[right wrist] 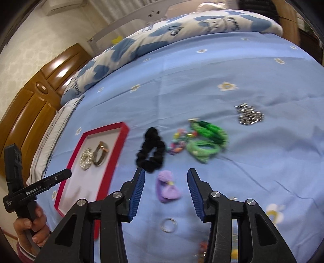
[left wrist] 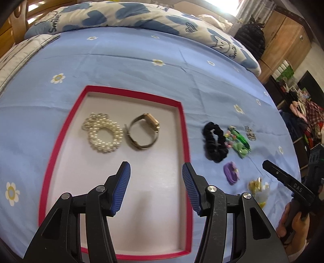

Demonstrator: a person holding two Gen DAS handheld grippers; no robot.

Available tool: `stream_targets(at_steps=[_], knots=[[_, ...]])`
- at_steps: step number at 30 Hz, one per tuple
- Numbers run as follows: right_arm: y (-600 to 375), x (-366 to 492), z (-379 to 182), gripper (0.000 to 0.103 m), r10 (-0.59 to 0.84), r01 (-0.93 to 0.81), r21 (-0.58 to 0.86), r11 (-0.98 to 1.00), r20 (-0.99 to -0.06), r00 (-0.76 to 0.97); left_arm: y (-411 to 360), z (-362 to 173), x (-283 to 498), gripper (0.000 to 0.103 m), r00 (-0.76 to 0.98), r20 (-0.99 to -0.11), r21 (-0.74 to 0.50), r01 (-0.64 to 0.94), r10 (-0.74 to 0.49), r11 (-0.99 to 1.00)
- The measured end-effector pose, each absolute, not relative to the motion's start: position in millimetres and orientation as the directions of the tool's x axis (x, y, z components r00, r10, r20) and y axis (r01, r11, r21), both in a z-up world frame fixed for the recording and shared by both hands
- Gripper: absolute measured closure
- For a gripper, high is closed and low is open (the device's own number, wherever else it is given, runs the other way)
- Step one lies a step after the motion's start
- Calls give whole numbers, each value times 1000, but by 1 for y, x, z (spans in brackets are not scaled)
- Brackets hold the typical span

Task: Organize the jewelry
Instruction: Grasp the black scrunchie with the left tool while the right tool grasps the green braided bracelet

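A red-rimmed tray (left wrist: pixel 183 121) lies on the blue bedsheet and holds a pearl bracelet (left wrist: pixel 103 132) and a gold watch (left wrist: pixel 144 131). My left gripper (left wrist: pixel 156 178) is open and empty above the tray's near half. My right gripper (right wrist: pixel 166 182) is open and empty, its tips on either side of a purple hair tie (right wrist: pixel 168 189) on the sheet. A black scrunchie (right wrist: pixel 150 152), a colourful bead bracelet (right wrist: pixel 180 141), green hair ties (right wrist: pixel 206 141), a silver brooch (right wrist: pixel 250 114) and a thin ring (right wrist: pixel 169 225) lie on the sheet. The tray also shows in the right wrist view (right wrist: pixel 113 159).
A folded quilt (left wrist: pixel 125 16) with blue hearts lies along the far side of the bed. A gold and yellow trinket (left wrist: pixel 258 187) lies near the right gripper's handle. Wooden wardrobes (right wrist: pixel 34 101) stand to the left of the bed.
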State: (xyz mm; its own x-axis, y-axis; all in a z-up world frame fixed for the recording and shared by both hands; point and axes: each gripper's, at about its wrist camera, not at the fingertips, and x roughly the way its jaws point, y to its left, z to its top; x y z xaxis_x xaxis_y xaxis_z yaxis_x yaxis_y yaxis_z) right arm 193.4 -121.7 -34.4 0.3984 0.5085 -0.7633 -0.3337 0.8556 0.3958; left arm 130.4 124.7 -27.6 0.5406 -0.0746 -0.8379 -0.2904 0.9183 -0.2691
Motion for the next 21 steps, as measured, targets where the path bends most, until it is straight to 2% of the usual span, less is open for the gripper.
stream_targets(at_steps=[21], knots=[[-171, 224, -42, 57, 486, -268, 406, 873, -762, 428, 66, -20, 174, 48, 526, -842, -240, -168, -119, 956]])
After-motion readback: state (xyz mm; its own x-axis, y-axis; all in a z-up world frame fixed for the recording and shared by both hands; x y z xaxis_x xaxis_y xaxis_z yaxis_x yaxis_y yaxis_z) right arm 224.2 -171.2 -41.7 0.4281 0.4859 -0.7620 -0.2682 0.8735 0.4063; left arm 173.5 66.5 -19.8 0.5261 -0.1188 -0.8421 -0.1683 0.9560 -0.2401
